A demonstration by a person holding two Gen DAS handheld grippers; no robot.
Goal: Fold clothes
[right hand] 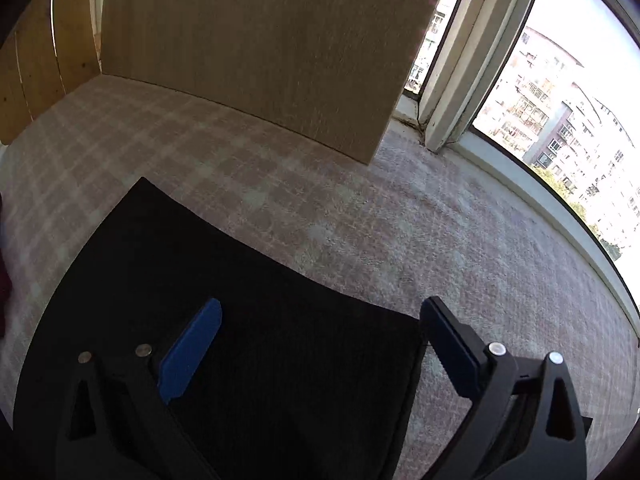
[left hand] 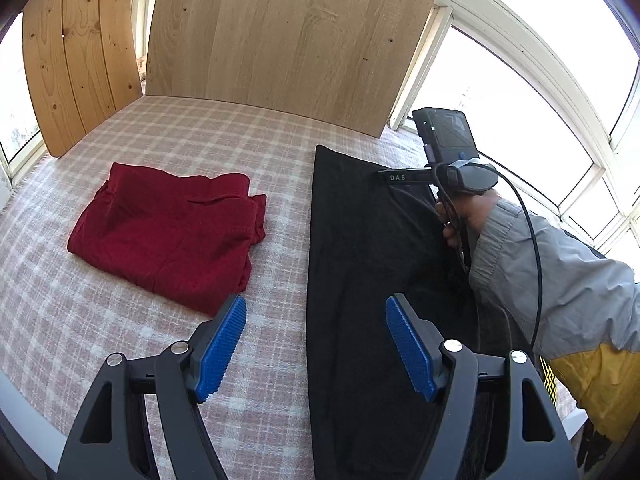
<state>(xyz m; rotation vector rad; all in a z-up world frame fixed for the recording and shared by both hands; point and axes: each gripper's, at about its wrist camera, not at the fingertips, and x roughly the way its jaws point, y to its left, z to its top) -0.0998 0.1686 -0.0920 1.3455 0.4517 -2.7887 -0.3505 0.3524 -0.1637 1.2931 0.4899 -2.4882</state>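
While both grippers' fingers (left hand: 316,348) (right hand: 320,344) gape empty, black cloth (left hand: 360,260) lies limp; pinch far corners.

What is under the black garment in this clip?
The black garment lies flat on the pink plaid blanket, which shows around its left and far edges. Whatever lies directly beneath the cloth is covered, so I cannot tell. The red folded garment sits apart, beside it.

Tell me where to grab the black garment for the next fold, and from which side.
Likely the far corner of the black garment, from above: it lies flat on the plaid blanket, its far edge free. The right hand-held gripper is open over that end.
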